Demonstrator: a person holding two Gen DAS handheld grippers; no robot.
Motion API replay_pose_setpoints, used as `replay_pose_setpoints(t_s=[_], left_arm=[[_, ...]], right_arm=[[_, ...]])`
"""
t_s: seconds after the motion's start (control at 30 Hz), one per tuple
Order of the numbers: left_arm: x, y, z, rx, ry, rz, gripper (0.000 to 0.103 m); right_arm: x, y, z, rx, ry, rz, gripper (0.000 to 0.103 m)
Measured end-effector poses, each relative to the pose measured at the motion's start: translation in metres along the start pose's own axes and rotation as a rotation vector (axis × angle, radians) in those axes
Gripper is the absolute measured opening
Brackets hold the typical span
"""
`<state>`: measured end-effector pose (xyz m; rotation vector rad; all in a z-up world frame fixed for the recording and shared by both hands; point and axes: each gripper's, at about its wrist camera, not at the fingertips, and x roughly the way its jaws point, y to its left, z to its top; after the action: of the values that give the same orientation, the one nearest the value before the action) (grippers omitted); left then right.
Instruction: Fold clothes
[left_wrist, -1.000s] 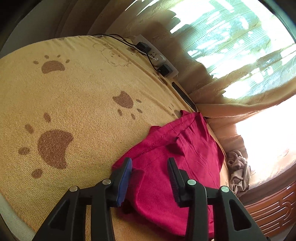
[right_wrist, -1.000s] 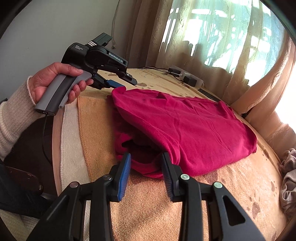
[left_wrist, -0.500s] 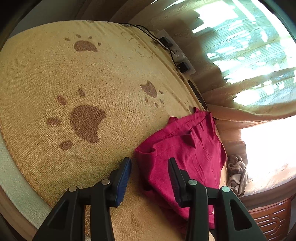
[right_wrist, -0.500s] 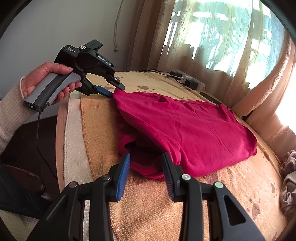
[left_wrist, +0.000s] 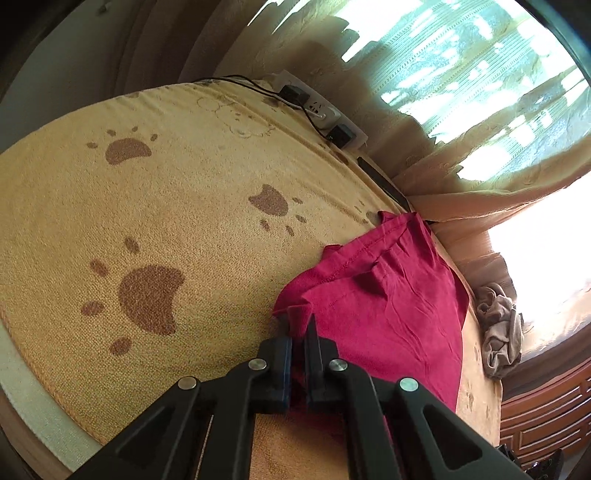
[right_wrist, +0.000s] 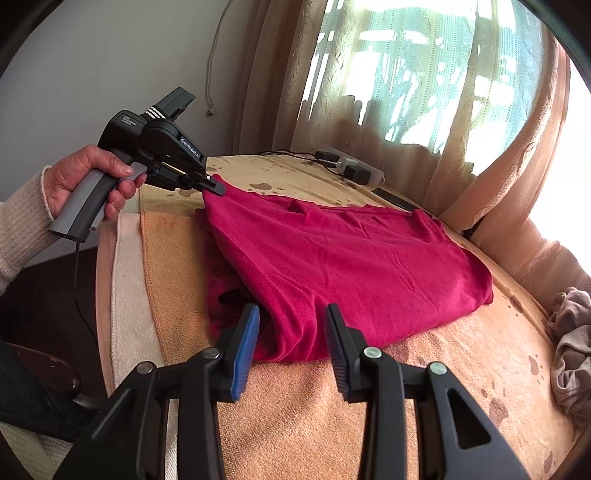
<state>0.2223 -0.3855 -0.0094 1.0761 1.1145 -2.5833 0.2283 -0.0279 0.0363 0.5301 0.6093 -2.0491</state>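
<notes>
Half a second ago the left gripper stood wide open at the near-left corner of the crimson knit garment; now its jaws are pressed together on that corner, with a small peak of red cloth showing between the pads. Seen from the right wrist, the same left gripper bites the garment's far-left corner, and the person's hand squeezes the grey trigger handle, which is why the jaws stay tight.

That pinch sits on a corner rather than mid-cloth, probably so a whole edge can be carried over in one fold. The garment itself lies spread on the tan paw-print towel, already doubled at its left side, where a darker layer peeks out beneath the top sheet; whether this is an early fold or a later one cannot be settled.

Right of that corner, at the garment's near edge, the right gripper hangs with its jaws wide apart and holds nothing, its blue-ribbed pads either side of the rolled hem, seemingly lined up to take a second corner.

Farther right of the garment, a crumpled grey cloth lies near the towel's edge, apart from it. Behind the garment, a white power strip rests below the beige curtains.
</notes>
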Motion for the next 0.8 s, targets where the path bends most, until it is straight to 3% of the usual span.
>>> replay_pose_setpoints(t_s=[0.27, 0.33, 0.37, 0.4, 0.63, 0.73, 0.77, 0.8], left_arm=[[-0.007, -0.008, 0.010, -0.003, -0.036, -0.038, 0.005], [-0.006, -0.008, 0.010, -0.010, -0.035, -0.043, 0.005], [-0.006, -0.007, 0.011, -0.014, -0.035, -0.045, 0.005], [-0.006, -0.007, 0.011, -0.018, -0.034, -0.047, 0.005], [-0.007, -0.008, 0.011, -0.029, -0.031, -0.070, 0.005], [-0.008, -0.010, 0.011, -0.029, -0.030, -0.081, 0.005], [-0.008, -0.010, 0.011, -0.028, -0.033, -0.081, 0.005], [-0.008, -0.010, 0.012, -0.028, -0.036, -0.080, 0.005]], right_arm=[[0.002, 0.018, 0.006, -0.124, -0.001, -0.097, 0.042], [-0.001, 0.028, 0.006, -0.168, -0.011, -0.079, 0.034], [-0.001, 0.034, 0.006, -0.194, -0.005, -0.079, 0.022], [0.000, 0.038, 0.005, -0.217, 0.007, -0.082, 0.019], [0.013, 0.024, -0.001, -0.139, 0.087, -0.084, 0.018], [0.025, 0.029, 0.000, -0.178, 0.118, -0.081, 0.018], [0.031, 0.033, 0.001, -0.201, 0.132, -0.082, 0.017], [0.035, 0.036, 0.001, -0.227, 0.141, -0.088, 0.008]])
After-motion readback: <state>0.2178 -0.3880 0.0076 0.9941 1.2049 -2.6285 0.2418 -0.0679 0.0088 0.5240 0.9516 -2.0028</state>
